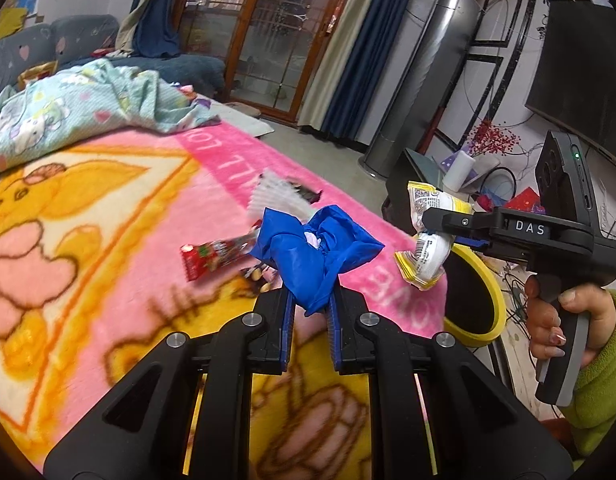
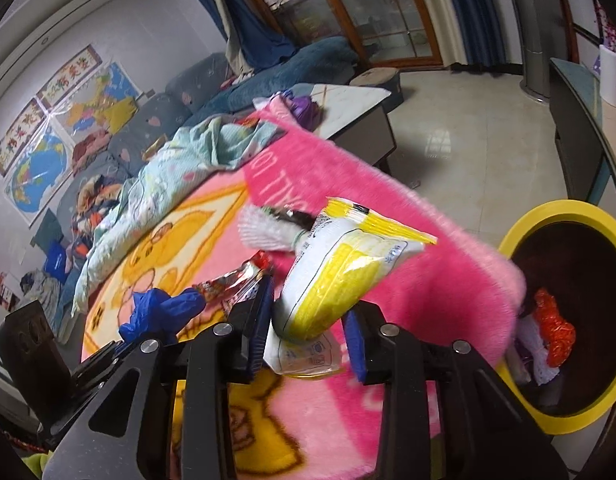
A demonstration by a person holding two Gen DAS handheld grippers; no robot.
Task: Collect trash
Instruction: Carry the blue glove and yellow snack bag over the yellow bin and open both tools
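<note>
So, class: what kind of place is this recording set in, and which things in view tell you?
Probably a home living room: a grey cushioned sofa along the wall, a dark flat television screen, and wood-framed glass doors behind blue curtains.

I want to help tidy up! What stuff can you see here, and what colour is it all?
Blue bag: one, blue, crumpled, in the left gripper.
Snack packet: one, yellow and white, in the right gripper.
Red wrapper: one, red, lying on the blanket.
Clear wrapper: one, clear with a dark end, on the blanket.
Bin: one, yellow rim, beside the blanket, with orange and white trash inside.
Blanket: one, pink and yellow.
Sheet: one, light blue, bunched at the blanket's far end.
Left gripper: one, black.
Right gripper: one, black.
</note>
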